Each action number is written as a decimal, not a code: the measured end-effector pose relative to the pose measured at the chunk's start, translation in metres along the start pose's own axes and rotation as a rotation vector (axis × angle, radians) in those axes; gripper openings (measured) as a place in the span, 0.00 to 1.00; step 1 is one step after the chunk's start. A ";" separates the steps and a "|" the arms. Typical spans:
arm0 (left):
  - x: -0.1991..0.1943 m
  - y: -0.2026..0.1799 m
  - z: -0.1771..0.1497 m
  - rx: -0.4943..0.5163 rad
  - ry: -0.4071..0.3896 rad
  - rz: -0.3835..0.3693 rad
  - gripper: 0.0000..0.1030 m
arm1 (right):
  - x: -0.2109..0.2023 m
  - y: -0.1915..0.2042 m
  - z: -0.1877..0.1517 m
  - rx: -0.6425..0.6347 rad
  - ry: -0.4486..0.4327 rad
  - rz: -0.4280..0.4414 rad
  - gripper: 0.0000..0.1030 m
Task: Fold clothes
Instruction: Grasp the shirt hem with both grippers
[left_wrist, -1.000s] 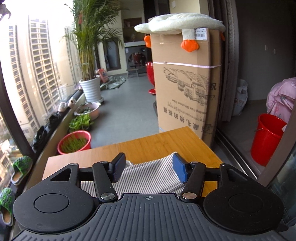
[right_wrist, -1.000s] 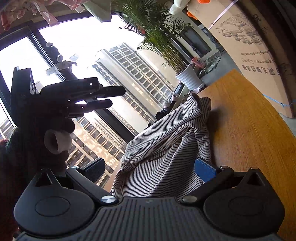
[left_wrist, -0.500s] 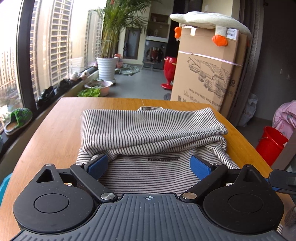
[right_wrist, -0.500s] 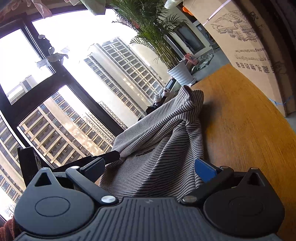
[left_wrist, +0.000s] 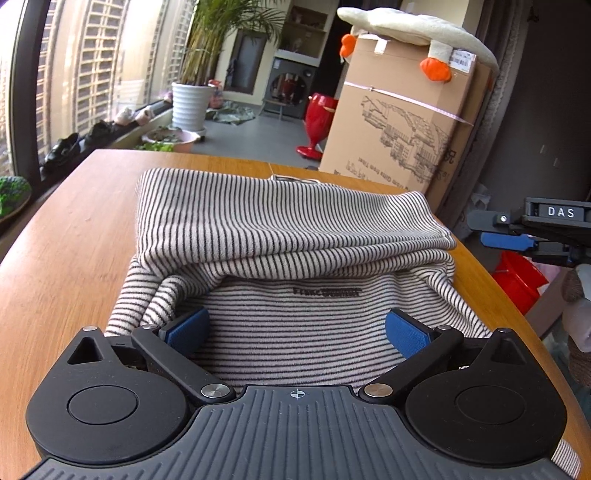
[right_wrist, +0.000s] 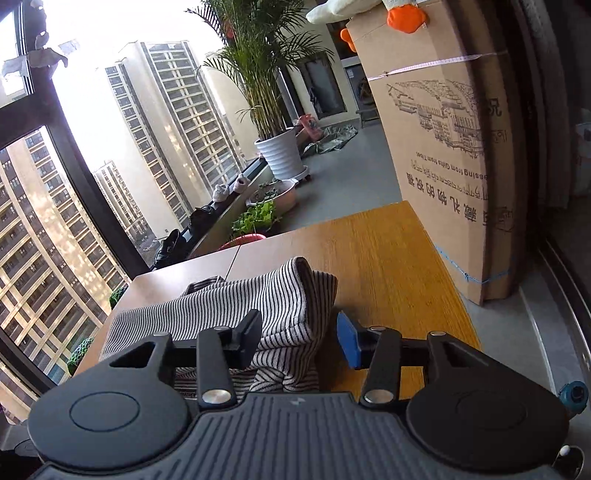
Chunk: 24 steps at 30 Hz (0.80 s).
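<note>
1. The left gripper (left_wrist: 295, 330), low in its frame, had its fingers (left_wrist: 188, 328) spread wide over the striped garment (left_wrist: 288, 229), holding nothing.
2. The garment lay half-folded at centre frame on the wooden surface (left_wrist: 74, 236); it looked soft, light and limp, best pinched at a doubled edge or corner.
3. The right gripper (right_wrist: 299, 339) had its fingers moderately parted around the garment's right edge, empty.

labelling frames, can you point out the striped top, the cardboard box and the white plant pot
striped top (left_wrist: 288, 218): left wrist view, folded-over upper layer
cardboard box (left_wrist: 399, 122): left wrist view, printed front face
white plant pot (right_wrist: 282, 155): right wrist view, ribbed side wall
</note>
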<state>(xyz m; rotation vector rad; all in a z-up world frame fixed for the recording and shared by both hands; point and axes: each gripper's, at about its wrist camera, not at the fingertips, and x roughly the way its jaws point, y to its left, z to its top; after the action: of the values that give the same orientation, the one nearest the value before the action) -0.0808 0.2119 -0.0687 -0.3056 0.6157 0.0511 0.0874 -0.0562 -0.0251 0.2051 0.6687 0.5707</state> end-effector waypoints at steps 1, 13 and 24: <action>0.000 0.002 0.000 -0.010 -0.003 -0.009 1.00 | 0.014 0.003 0.004 -0.010 0.008 -0.006 0.46; 0.000 0.007 0.001 -0.045 -0.013 -0.045 1.00 | 0.032 0.051 0.013 -0.197 -0.059 -0.125 0.04; -0.023 0.005 0.056 0.006 -0.175 -0.053 1.00 | 0.018 0.037 0.013 -0.128 -0.049 -0.029 0.06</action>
<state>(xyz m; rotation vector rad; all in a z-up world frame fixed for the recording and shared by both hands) -0.0687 0.2340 -0.0139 -0.3078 0.4337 0.0253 0.0912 -0.0152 -0.0113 0.0897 0.5850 0.5771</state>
